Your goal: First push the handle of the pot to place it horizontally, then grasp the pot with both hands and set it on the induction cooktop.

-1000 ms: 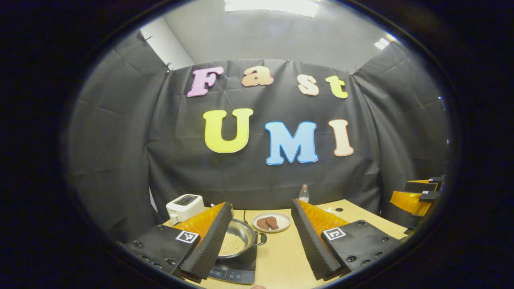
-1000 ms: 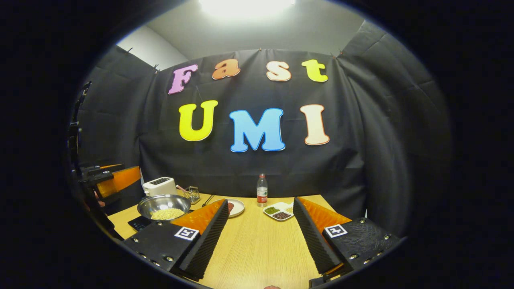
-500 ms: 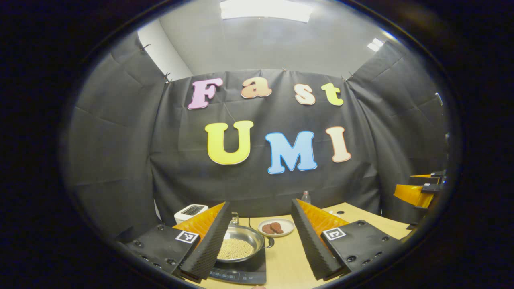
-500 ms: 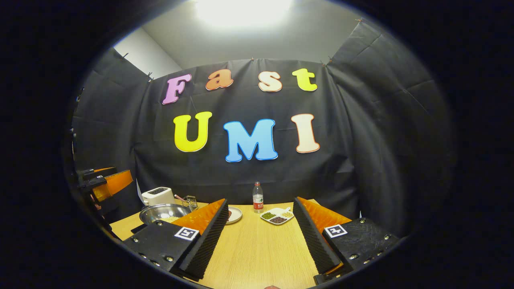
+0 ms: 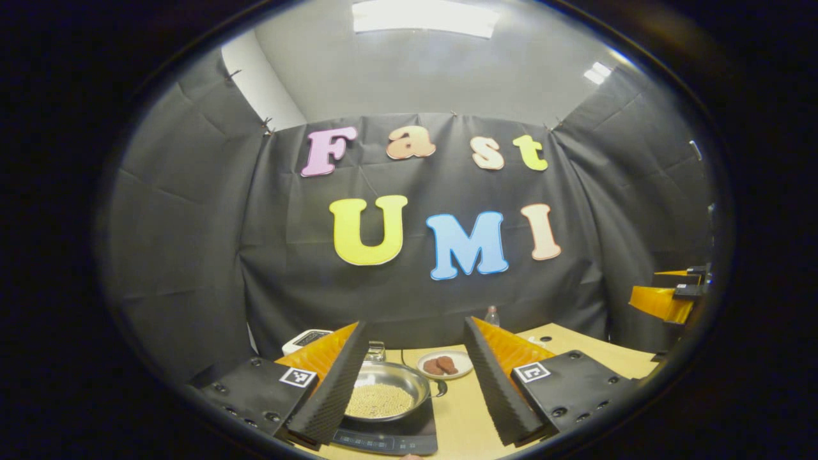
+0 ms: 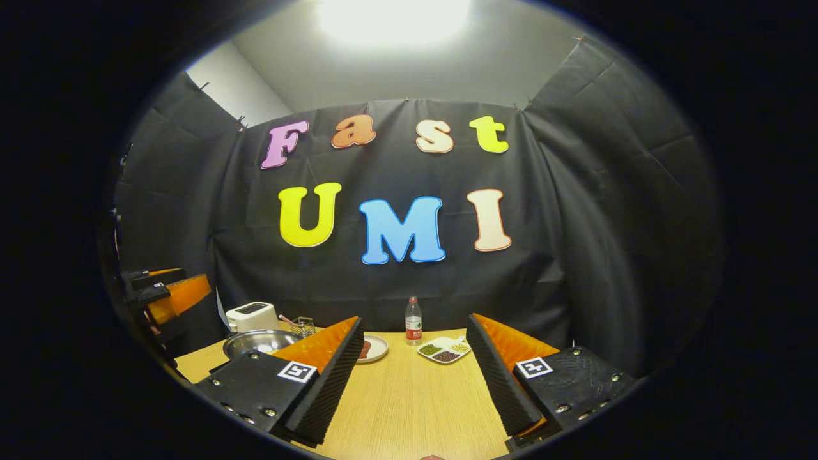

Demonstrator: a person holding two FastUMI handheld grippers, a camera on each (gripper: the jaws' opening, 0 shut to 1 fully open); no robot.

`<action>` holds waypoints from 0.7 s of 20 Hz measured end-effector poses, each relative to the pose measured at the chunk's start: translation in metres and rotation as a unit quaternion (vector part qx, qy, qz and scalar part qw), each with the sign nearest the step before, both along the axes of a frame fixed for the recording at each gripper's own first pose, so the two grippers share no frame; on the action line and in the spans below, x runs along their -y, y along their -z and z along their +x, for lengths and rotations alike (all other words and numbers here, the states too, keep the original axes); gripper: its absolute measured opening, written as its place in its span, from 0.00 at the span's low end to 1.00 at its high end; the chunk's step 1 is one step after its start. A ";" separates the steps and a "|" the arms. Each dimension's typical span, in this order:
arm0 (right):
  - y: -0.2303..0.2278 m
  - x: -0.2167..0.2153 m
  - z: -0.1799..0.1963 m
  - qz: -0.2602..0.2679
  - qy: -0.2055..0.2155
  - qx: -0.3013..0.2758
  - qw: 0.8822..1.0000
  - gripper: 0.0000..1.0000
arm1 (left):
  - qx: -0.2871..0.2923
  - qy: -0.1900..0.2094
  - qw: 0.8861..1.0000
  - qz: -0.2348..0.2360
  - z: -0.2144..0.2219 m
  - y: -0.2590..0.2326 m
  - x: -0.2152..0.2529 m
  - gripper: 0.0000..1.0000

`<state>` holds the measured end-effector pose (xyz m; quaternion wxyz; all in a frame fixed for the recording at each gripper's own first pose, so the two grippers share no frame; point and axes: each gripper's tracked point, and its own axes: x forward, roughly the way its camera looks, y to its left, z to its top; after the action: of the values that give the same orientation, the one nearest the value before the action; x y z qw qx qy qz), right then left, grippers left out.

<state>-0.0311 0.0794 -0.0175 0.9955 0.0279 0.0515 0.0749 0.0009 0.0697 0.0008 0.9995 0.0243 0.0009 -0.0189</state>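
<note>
Round steel pot of pale beans (image 5: 386, 397) sits on black induction cooktop (image 5: 390, 434); my left tongs (image 5: 414, 370) and right tongs (image 6: 415, 374), wide open, empty, have drawn back. Task looks done.

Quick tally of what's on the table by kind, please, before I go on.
Pot: 1
Induction cooktop: 1
Toaster: 1
Water bottle: 1
Plate of meat: 1
Divided dish of beans: 1
Wire basket: 1
Total: 7
</note>
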 end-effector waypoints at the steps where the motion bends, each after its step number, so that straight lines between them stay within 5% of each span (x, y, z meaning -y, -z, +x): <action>1: -0.001 -0.002 0.000 0.001 0.000 0.000 1.000 0.98 | 0.001 -0.001 1.000 -0.003 0.000 -0.001 -0.003 0.96; 14: -0.002 -0.006 -0.006 -0.006 0.015 0.000 1.000 0.98 | -0.004 0.017 1.000 -0.003 0.002 0.004 -0.004 0.97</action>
<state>-0.0373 0.0852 -0.0158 0.9966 0.0228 0.0512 0.0596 0.0025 0.0739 -0.0034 0.9991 0.0210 0.0040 -0.0356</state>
